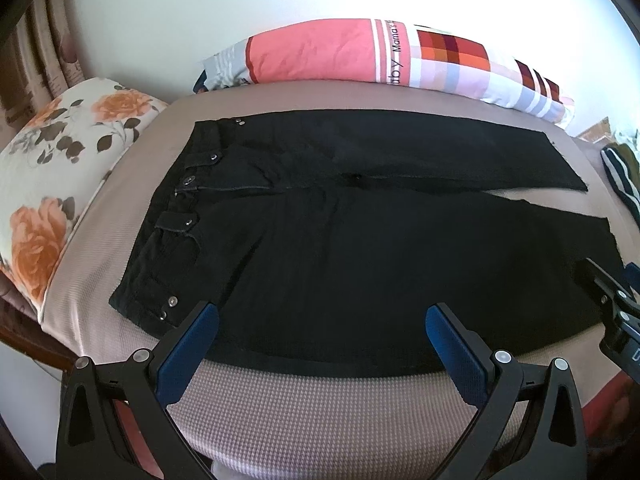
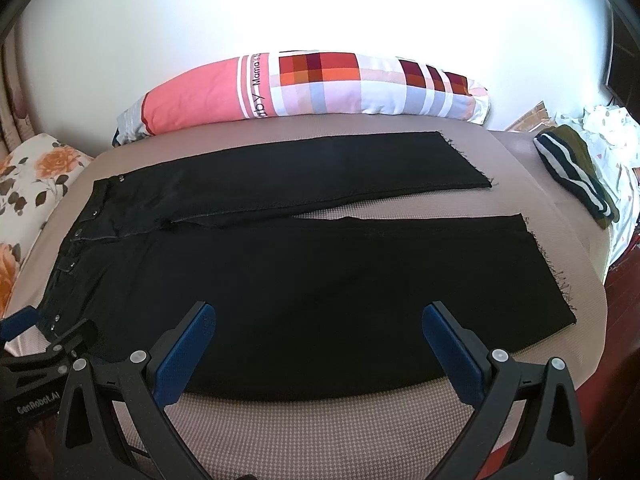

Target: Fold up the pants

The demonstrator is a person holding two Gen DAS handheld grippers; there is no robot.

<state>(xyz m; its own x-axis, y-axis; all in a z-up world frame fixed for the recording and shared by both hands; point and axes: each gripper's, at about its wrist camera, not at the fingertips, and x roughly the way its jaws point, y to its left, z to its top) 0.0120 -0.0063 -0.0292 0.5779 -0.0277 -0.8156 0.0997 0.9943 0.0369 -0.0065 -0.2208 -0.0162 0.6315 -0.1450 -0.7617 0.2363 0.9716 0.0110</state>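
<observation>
Ahead of the left gripper [image 1: 322, 320], black pants [image 1: 360, 248] lie flat and unfolded on a bed [image 1: 320, 420] covered in a brown textured sheet. The left gripper's jaws stand wide apart and hold nothing; its blue pads [image 1: 188, 356] hover over the near edge of the pants, close to the waistband corner. The waistband, with its metal buttons [image 1: 188, 180], lies ahead and to the left; the two legs run off to the right, slightly parted. The right gripper [image 2: 320, 320] is likewise spread wide and empty, poised above the near leg, whose frayed hem lies ahead and to its right. Each gripper appears at the edge of the other's view. Beyond the pants, a pink checked bolster [image 2: 312, 84] rests against the wall. A floral pillow [image 1: 60, 168] sits far left of the left gripper; striped clothing [image 2: 576, 172] lies far right of the right gripper.
</observation>
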